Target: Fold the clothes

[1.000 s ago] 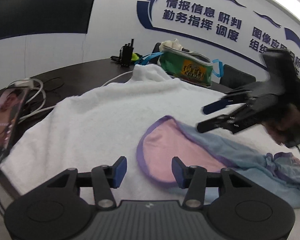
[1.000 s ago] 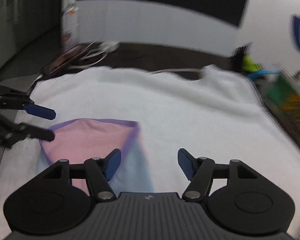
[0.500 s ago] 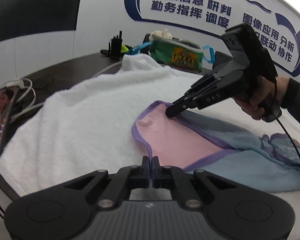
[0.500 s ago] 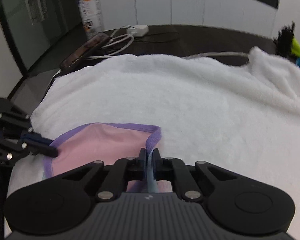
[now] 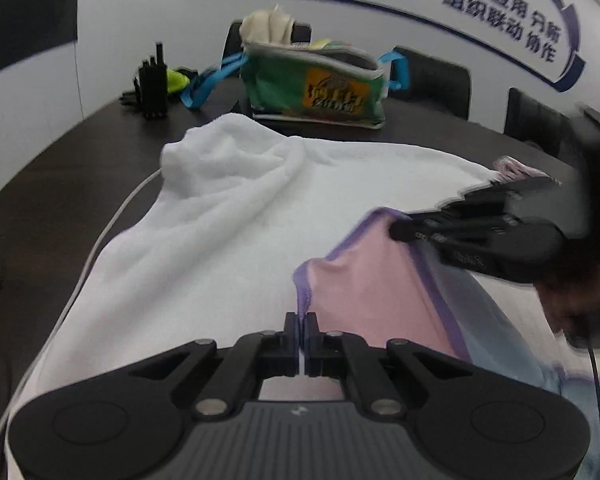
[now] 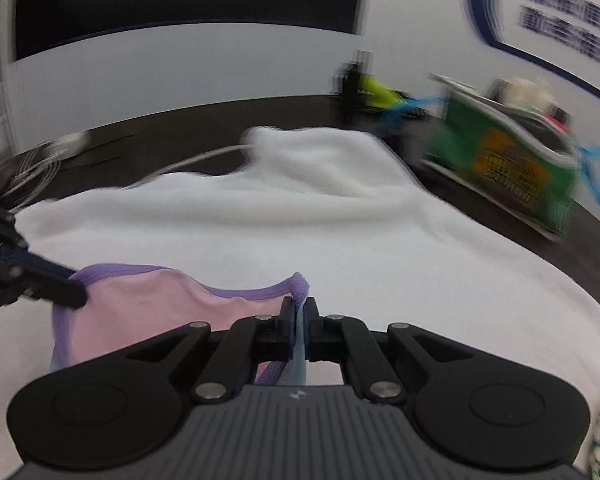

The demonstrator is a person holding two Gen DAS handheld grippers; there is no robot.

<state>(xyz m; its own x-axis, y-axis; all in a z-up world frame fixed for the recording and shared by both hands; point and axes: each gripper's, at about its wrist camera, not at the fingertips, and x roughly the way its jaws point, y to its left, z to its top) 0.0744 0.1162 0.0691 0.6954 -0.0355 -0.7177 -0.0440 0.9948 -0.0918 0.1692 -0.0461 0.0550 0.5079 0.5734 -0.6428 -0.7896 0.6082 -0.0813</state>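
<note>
A small pink garment [image 5: 374,292] with purple trim and a pale blue side lies on a white towel [image 5: 228,216]. My left gripper [image 5: 301,320] is shut on the near purple-trimmed corner. My right gripper [image 5: 398,233], held by a hand at the right edge, is shut on the far corner. In the right wrist view the right gripper [image 6: 299,309] pinches the trim of the pink garment [image 6: 148,300], and the left gripper [image 6: 76,298] grips the opposite corner at the left. The pink edge is stretched between both grippers, lifted a little off the white towel [image 6: 340,220].
The towel covers a dark table [image 5: 72,148]. Behind it stand a green bag [image 5: 316,88] with blue straps and a black radio [image 5: 153,80]. A white cable [image 5: 112,220] runs along the towel's left edge. Dark chairs [image 5: 436,80] line the wall.
Both grippers went from open to shut on the garment's trimmed corners. Since then they have carried the pink edge toward the green bag, and the fabric now hangs taut between them.
</note>
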